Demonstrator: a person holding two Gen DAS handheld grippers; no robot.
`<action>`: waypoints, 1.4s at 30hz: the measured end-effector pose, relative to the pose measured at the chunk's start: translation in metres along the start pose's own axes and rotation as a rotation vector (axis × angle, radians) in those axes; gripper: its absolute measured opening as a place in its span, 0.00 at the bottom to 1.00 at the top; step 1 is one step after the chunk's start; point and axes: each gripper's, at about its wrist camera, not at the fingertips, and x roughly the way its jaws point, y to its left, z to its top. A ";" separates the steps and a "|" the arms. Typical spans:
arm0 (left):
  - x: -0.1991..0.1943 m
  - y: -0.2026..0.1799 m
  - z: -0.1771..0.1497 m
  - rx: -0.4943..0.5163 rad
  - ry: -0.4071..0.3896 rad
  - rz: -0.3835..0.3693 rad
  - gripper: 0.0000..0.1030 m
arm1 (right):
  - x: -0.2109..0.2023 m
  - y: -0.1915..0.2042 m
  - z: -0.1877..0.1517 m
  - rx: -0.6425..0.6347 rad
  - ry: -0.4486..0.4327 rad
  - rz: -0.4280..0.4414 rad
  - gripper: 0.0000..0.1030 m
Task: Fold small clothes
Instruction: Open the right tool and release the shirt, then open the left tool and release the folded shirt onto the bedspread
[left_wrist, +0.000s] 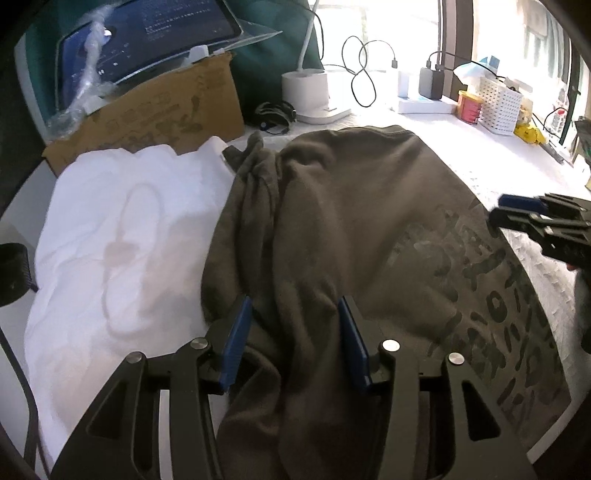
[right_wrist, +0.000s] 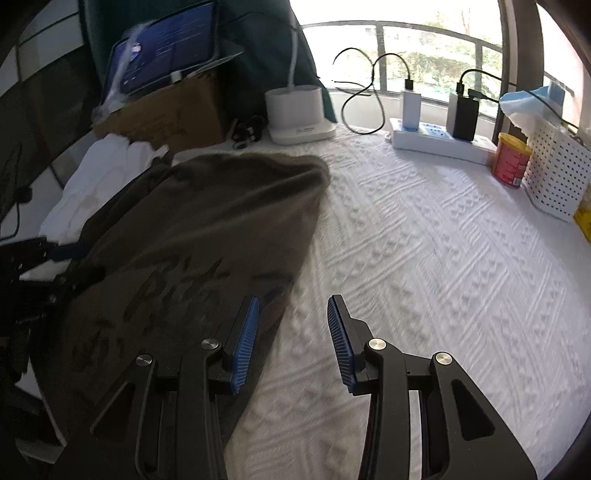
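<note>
**Olive shirt half gathered, both grippers free above it**

Olive-brown T-shirt (left_wrist: 369, 229), printed with dark lettering, lies on the white textured bedspread (right_wrist: 424, 240), toward its left part, its far rounded end reaching toward the cardboard box (left_wrist: 155, 114) and the white lamp base (left_wrist: 314, 96) at the far edge. Its left side is bunched into rope-like folds, while the printed panel to the right lies fairly smooth. Just beside it on the left, touching or overlapping its bunched edge, sits a white garment (left_wrist: 122, 236), rumpled and not yet folded.

The left gripper (left_wrist: 295, 339) hangs over the bunched left portion of the shirt, its jaws wide apart with cloth showing between the blue pads (left_wrist: 236, 339), though nothing is pinched. Whether the pads touch the fabric cannot be told. The right gripper (right_wrist: 291, 339) is over the shirt's right edge, where cloth meets bare bedspread; its jaws also stand wide and hold nothing. In the left wrist view the same gripper shows at the right margin, above the printed edge.

By the look of things, the step in hand is the start of a fold: the shirt is spread but not squared, and no clean crease shows. The next move likely calls for each gripper to come down on its own side edge and close on the fabric, so the shirt can be drawn flat or folded inward. The bunched left side probably needs smoothing first, and the left grasp should take only olive cloth, not the white garment alongside.
</note>
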 end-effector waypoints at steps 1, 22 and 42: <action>0.000 0.000 -0.001 -0.002 -0.002 0.008 0.48 | -0.002 0.004 -0.004 -0.008 0.005 0.007 0.40; -0.033 -0.001 -0.058 -0.061 -0.046 0.081 0.65 | -0.035 0.036 -0.058 -0.103 0.047 0.026 0.40; -0.094 -0.057 -0.074 -0.086 -0.208 0.024 0.87 | -0.083 0.014 -0.105 -0.056 0.002 -0.001 0.51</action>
